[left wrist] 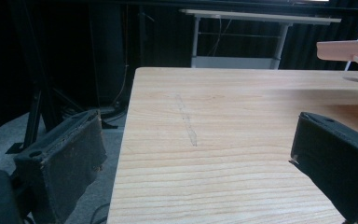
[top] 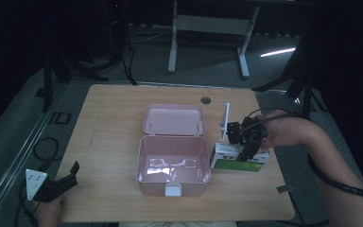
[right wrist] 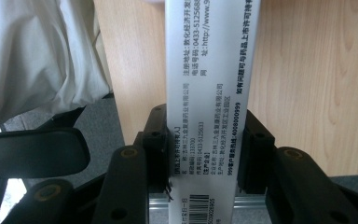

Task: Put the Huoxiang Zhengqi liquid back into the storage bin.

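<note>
Lying on the table (top: 113, 123) just right of the open pink box (top: 173, 166), the white-and-green carton (top: 238, 160) is squeezed by the right gripper (right wrist: 207, 149). The left gripper (left wrist: 191, 158) gapes wide, holding nothing.

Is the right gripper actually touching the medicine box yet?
Touching. In the right gripper view, the right gripper has both jaws pressed flat against the sides of the medicine box, with no gap showing.

Green-and-white medicine carton (top: 240, 158), printed face (right wrist: 212, 93) up, flat at 3 o'clock of open, empty pink lidded box (top: 173, 163), just beside it.
</note>
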Action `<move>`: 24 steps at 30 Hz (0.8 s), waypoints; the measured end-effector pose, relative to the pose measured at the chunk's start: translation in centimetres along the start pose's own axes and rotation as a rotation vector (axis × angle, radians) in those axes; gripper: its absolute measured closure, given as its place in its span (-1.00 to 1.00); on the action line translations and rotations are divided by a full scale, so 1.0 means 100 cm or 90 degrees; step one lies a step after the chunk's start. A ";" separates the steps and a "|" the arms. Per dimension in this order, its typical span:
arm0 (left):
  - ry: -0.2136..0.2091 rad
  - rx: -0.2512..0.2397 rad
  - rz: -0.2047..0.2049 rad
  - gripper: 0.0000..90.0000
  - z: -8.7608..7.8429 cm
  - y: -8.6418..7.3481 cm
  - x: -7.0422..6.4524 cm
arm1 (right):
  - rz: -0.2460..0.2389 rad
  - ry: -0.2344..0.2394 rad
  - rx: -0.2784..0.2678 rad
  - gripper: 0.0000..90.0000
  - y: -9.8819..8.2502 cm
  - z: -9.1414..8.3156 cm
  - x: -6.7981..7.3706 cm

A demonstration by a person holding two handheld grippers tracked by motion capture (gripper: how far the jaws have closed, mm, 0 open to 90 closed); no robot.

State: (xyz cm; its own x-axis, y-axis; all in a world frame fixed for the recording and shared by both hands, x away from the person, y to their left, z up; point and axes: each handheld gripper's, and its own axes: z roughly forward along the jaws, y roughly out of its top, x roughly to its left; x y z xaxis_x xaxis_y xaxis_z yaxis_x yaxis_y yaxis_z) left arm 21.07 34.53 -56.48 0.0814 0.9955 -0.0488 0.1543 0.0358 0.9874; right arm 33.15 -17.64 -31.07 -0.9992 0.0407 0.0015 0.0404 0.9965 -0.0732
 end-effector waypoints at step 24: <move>-0.004 -0.002 -0.002 -0.93 0.000 0.000 0.000 | -0.055 0.015 0.001 0.37 0.074 -0.002 0.005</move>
State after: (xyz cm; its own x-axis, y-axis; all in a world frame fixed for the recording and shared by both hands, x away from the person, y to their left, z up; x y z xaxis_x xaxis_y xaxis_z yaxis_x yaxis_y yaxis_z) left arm 21.05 34.58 -56.49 0.0876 0.9948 -0.0526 0.1512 0.0389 0.9877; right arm 32.99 -10.27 -31.44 -0.9986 -0.0436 0.0311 -0.0458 0.9963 -0.0732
